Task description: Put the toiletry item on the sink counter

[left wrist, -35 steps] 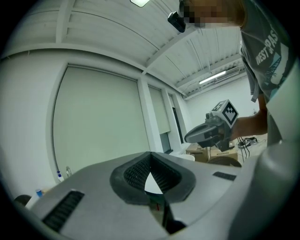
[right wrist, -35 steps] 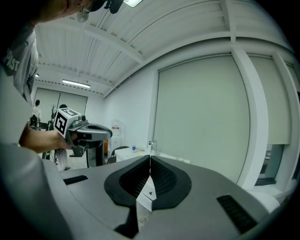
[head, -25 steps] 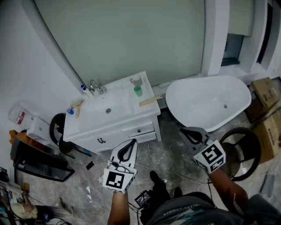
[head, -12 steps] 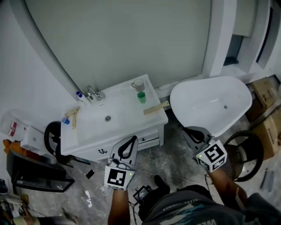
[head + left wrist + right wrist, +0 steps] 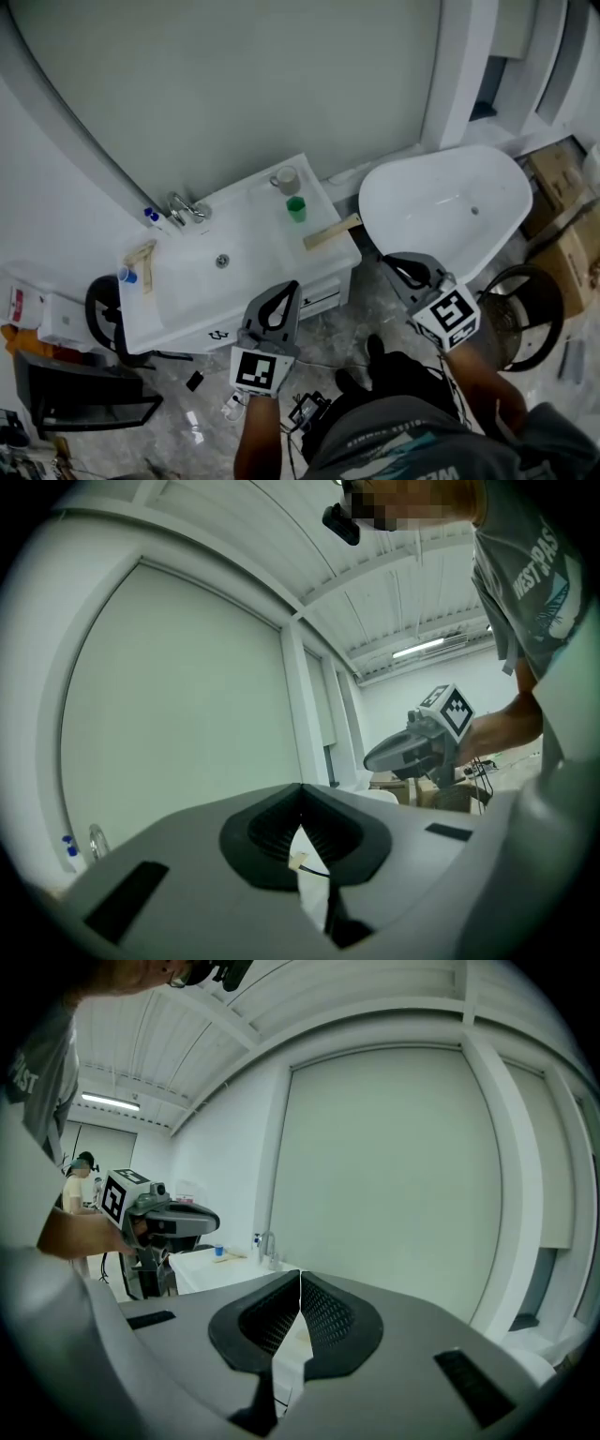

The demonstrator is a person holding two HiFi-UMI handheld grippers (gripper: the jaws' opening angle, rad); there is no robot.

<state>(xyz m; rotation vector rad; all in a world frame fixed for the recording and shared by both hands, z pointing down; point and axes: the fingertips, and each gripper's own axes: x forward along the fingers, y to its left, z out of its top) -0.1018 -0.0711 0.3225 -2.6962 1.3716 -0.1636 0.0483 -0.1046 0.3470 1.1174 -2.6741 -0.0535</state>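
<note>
The white sink counter (image 5: 187, 281) stands below the big mirror. On it are a green cup (image 5: 296, 208), a grey mug (image 5: 286, 179), a long beige stick-like item (image 5: 330, 232) at its right edge, a small blue cup (image 5: 125, 275) and a wooden brush (image 5: 141, 255) at the left. My left gripper (image 5: 289, 284) hovers just in front of the cabinet drawers, shut and holding nothing (image 5: 301, 785). Off to the right, my right gripper (image 5: 386, 260) is near the bathtub, also shut with nothing in it (image 5: 300, 1274).
A white bathtub (image 5: 441, 202) fills the right side. Cardboard boxes (image 5: 553, 178) stand at the far right, with a dark round stool (image 5: 516, 323) near them. A faucet (image 5: 185, 208) and a blue-capped bottle (image 5: 150, 215) stand at the counter's back. Black frames and clutter (image 5: 75, 394) lie on the floor at left.
The head view has shifted, so the sink counter now sits lower and closer to my left gripper. Both grippers stay shut and hold nothing.
</note>
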